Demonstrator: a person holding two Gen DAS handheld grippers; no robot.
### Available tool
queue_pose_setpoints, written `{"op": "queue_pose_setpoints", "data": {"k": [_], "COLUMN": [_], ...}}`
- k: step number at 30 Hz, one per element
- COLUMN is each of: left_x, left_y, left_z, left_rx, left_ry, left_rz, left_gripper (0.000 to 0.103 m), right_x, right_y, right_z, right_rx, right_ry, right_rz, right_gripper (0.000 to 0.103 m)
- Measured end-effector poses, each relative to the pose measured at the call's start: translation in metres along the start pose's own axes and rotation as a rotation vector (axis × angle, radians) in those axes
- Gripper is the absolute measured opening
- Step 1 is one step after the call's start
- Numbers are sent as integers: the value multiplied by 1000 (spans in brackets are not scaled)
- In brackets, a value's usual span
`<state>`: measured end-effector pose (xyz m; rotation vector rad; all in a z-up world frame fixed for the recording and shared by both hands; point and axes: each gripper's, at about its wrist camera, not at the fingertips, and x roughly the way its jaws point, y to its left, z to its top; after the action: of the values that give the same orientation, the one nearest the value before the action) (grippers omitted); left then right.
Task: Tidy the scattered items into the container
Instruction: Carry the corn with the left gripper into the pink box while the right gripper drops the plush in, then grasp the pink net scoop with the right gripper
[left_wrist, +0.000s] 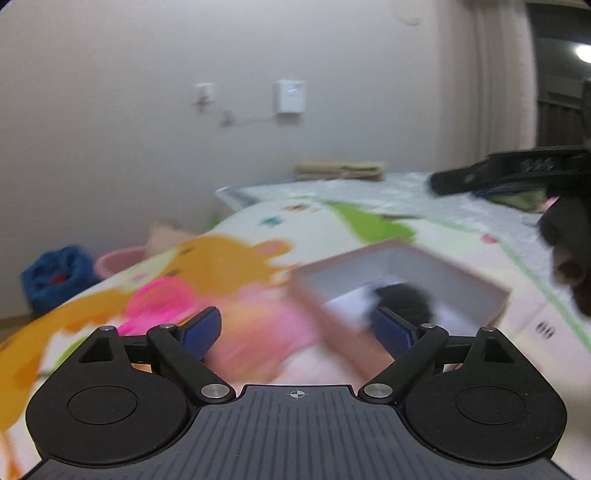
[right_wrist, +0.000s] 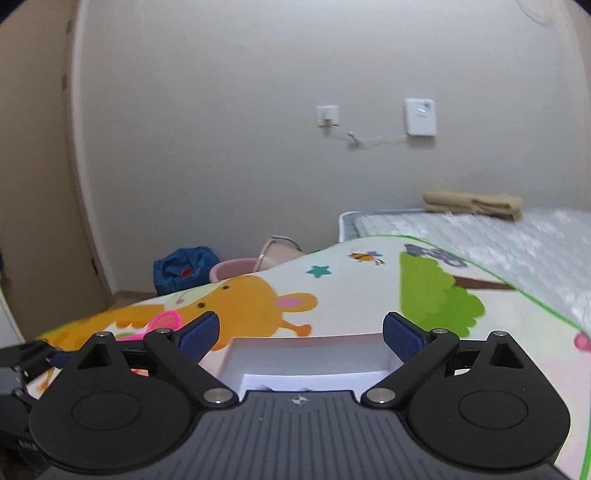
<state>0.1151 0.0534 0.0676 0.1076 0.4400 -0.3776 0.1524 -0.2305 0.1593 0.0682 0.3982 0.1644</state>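
Left gripper (left_wrist: 295, 328): jaws wide, empty, above mat.
Right gripper (right_wrist: 301, 334): jaws wide, empty, over box.
Box (left_wrist: 402, 266): open on play mat (right_wrist: 351, 284); dark item (left_wrist: 402, 299) inside.
Pink toy (left_wrist: 162, 299): outside box.
Risk: blurred view suggested speed; a fast pass could clip the rim.

- The left claw (left_wrist: 295, 328) looks like matt black plastic, with shiny metal pins at its joints and dull blue, rubbery-looking pads (left_wrist: 201, 332).
- The right claw (right_wrist: 301, 336) has the same matt plastic, a ribbed grey deck behind it, and blue pads (right_wrist: 402, 338).
- The box (right_wrist: 306, 349) ahead of the right claw looks like smooth white card inside; from the left claw its outside (left_wrist: 332, 325) is pinkish, blurred.
- The mat (right_wrist: 369, 295) beneath has a smooth, printed finish.
- The folded towel (right_wrist: 474, 205) far ahead is soft beige cloth.
- The bed cover (right_wrist: 517, 243) to the right looks quilted, faintly glossy.
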Motion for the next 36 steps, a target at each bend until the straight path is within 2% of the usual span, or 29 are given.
{"op": "queue_pose_setpoints", "data": {"k": [5,10,13,16,21,23,26,28,31,32,34,36], "left_x": [-13,-20,-31,-37,-41,-37,-38,-38,-36,-36,-36,-36], "left_y": [60,107,118,120,119,118,117,117,120,122,126,128], "left_z": [-21,-40,-57,-68,-79,-81,-82,-82,-84,-84,-85,-86], "left_rx": [-47,-217,-308,-356,-365,-371,-374,-373,-393,-407,-435,-448], "left_ry": [42,106,93,64,52,50,38,35,43,47,53,54], "left_rz": [110,177,172,140,99,92,87,86,83,79,74,69], "left_gripper": [91,84,84,88,92,92,94,94,94,94,94,94], "right_x": [19,47,64,92,158,184,216,234,255,260,264,262], "right_y": [47,100,133,164,203,224,258,270,274,274,274,272], "right_z": [-1,-3,-4,4,20,12,-12,-29,-38,-39,-37,-34], "right_rx": [-90,-160,-202,-242,-181,-294,-589,-729,-763,-755,-732,-701], "right_ry": [41,109,149,199,359,383,421,441,475,489,502,501], "right_rz": [74,152,198,204,199,164,77,9,-6,9,38,38], "right_gripper": [95,94,94,94,94,94,94,94,94,91,78,49]}}
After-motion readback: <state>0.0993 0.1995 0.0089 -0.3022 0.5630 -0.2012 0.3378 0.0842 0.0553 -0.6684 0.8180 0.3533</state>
